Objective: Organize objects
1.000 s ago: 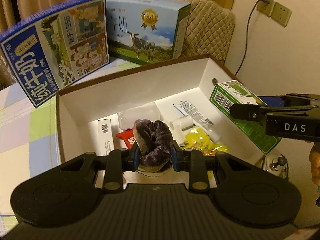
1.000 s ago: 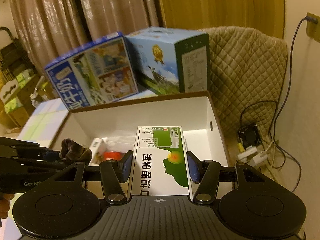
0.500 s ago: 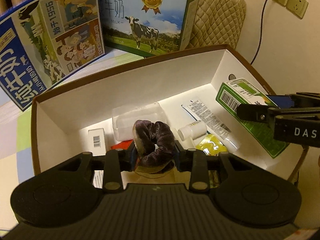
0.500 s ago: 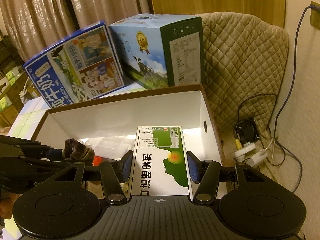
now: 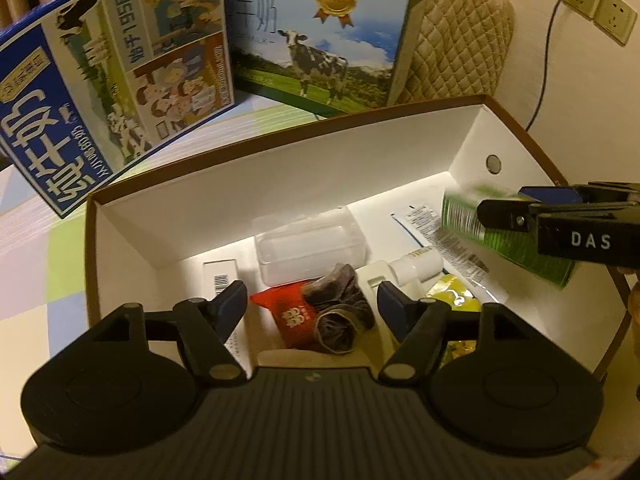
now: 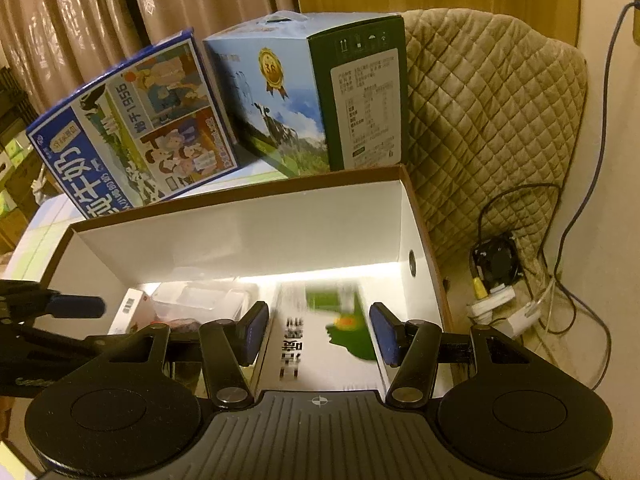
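Over the box: both grippers are held above the open cardboard box (image 5: pixel 472 128), white inside, brown on the rim.
Left gripper (image 5: pixel 312 304): fingers spread wide, nothing gripped.
Scrunchie (image 5: pixel 340 316): dark purple velvet, seen lying loose on the box floor between the left fingers, touching neither pad, partly on top of a red packet (image 5: pixel 288 316).
Right gripper (image 6: pixel 316 330): fingers parted, and a gap can be seen on each side of the green-and-white carton (image 6: pixel 320 336).
Carton: blurred in both views, tilted, sat at the right end of the box; whether it's resting on the floor can't be told tbh.
Other stuff in the box: clear plastic case (image 5: pixel 310 246), small white bottle (image 5: pixel 416 264), yellow packet (image 5: pixel 452 300), a long printed sachet (image 5: pixel 440 236) and a white barcoded box (image 5: pixel 220 280) are spotted.
Behind the box: two milk cartons are stood on the checked cloth, a blue one (image 5: pixel 108 80) leaning, and one with a cow picture (image 5: pixel 320 36).
Far right: a quilted cover (image 6: pixel 492 128) and wall sockets (image 5: pixel 600 12) are visible.
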